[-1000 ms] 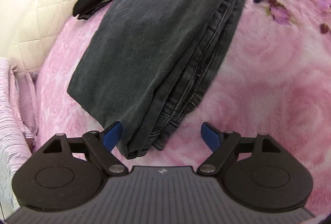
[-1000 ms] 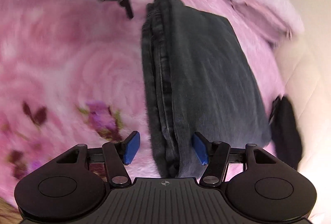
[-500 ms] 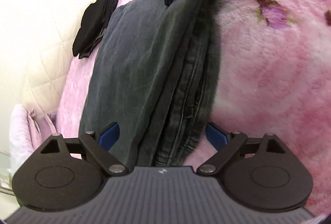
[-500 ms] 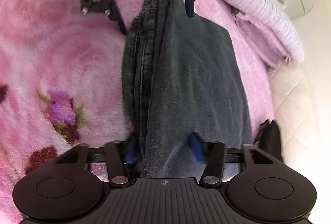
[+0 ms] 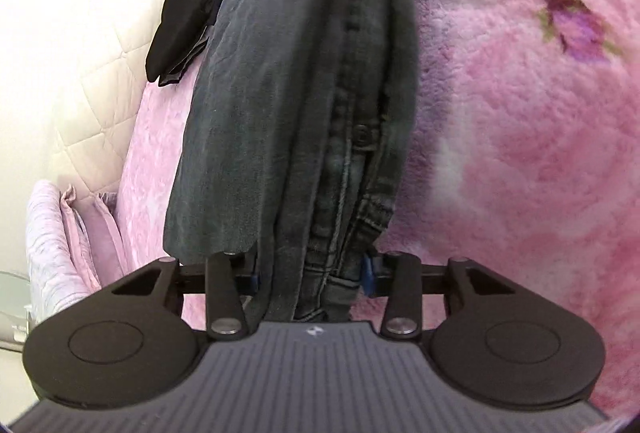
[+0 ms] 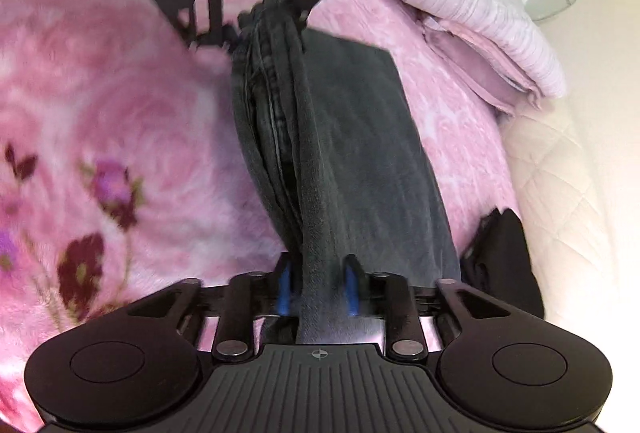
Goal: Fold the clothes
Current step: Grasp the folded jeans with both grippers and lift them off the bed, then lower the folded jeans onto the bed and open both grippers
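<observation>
Here, I pinch the folded jeans [image 5: 288, 105] at opposite ends with the left gripper [image 5: 310, 271] and right gripper [image 6: 318, 287], near the blanket's [image 5: 520, 153] edge; uneven lifting could spill the layers.

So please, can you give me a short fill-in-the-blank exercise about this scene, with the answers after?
1. Both grippers, left and right, have their jaws shut on the folded dark ____.
2. The blanket under them is ____ with flower prints.
3. A small ____ garment lies at the blanket's edge, beside the jeans.
4. The pads on the right gripper are ____.

Answers: jeans; pink; black; blue
</observation>
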